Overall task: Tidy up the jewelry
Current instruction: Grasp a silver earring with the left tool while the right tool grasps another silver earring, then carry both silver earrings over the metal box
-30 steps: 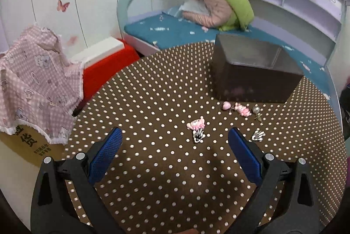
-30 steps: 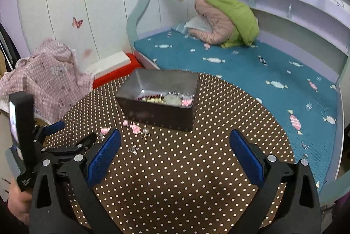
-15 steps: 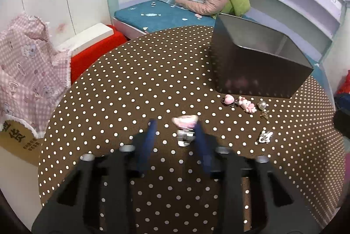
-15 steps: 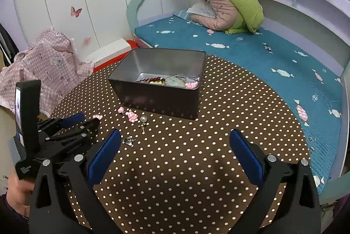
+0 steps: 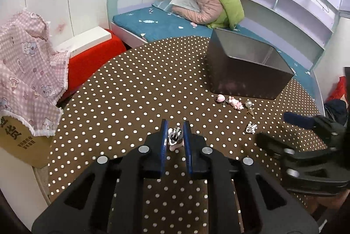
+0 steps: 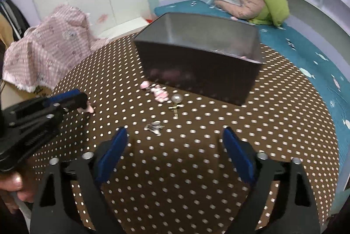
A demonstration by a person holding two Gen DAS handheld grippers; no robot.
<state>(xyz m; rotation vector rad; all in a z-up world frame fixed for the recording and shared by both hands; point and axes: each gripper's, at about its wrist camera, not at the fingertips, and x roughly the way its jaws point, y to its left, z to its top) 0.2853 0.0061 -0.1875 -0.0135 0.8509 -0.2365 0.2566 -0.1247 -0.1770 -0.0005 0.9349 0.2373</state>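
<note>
My left gripper (image 5: 175,135) is shut on a pink and silver hair clip (image 5: 175,137), held just above the polka-dot table (image 5: 131,91). It also shows in the right wrist view (image 6: 84,105), with the pink clip end (image 6: 88,109) sticking out. My right gripper (image 6: 175,146) is open and empty, low over the table near a silver clip (image 6: 154,127). A pearl charm (image 6: 176,99), pink trinkets (image 6: 158,94) and the dark metal box (image 6: 196,59) lie beyond. The box (image 5: 247,72) holds some jewelry.
A bed with teal sheet (image 5: 170,24) and a bundled pink and green jacket (image 5: 210,4) lies behind the table. A pink checked cloth (image 5: 24,63) covers a cardboard box on the left, beside a red and white box (image 5: 91,52).
My left gripper closed on the pink hair clip and lifted it slightly. My right gripper moved down and forward toward the silver clip and the box.
</note>
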